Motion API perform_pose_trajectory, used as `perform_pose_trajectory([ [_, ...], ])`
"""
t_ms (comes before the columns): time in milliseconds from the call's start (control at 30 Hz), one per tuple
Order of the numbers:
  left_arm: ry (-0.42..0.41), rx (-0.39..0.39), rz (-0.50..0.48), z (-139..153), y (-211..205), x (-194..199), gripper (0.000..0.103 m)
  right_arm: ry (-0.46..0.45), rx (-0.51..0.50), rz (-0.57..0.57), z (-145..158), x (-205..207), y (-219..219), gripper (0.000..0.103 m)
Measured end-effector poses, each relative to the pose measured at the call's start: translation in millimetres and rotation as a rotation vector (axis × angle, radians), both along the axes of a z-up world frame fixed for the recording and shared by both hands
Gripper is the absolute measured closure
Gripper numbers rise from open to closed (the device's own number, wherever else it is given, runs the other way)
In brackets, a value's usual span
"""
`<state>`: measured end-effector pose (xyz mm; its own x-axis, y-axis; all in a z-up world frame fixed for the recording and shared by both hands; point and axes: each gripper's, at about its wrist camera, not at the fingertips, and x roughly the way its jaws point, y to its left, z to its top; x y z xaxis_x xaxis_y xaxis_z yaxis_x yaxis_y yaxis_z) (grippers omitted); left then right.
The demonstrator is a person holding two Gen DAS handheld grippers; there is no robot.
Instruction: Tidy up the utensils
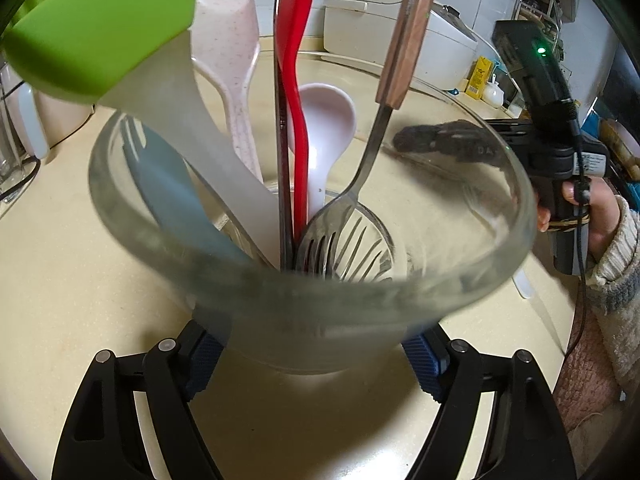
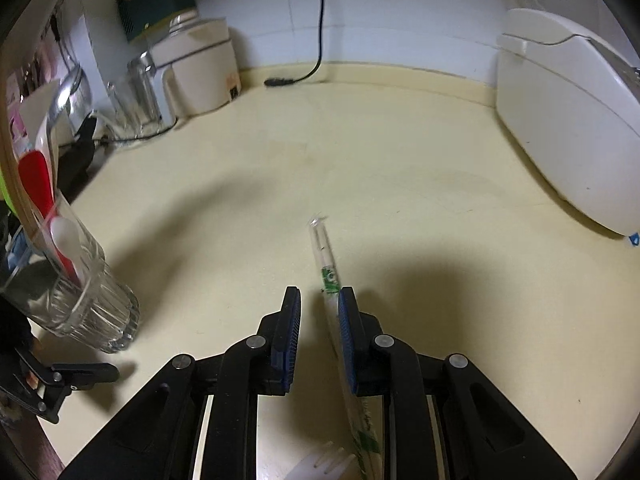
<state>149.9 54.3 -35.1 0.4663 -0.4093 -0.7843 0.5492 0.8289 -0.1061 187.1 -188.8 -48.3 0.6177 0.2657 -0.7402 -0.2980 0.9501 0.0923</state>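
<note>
Both tongs were busy: your left tongs (image 1: pixel 316 354) seemingly clasped the glass tumbler (image 1: pixel 312 280); your right tongs (image 2: pixel 319 344) stood narrow around wrapped chopsticks (image 2: pixel 326 268).

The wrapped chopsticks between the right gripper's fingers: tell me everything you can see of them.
The wrapped chopsticks are a long, slim pair in a clear plastic sleeve with green printing. They lie flat on the cream countertop, pointing away from the camera, the sleeve's crinkled end farthest out. They run between the fingers of the right gripper, close against the right-hand pad; the jaws are not closed on them. A white plastic fork lies beside their near end.
</note>
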Motion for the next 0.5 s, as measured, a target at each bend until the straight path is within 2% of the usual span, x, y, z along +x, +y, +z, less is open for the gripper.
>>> perform_pose_trajectory([
  [167,0.0,0.003,-0.003,1.0,-1.2,0.0,0.02,0.011,-0.092,0.005,-8.1,18.6,12.8,0.083],
  [500,-0.001,0.008,-0.005,1.3,-6.2,-2.8,0.019,-0.009,-0.122,0.043,-14.1,36.7,21.2,0.082],
])
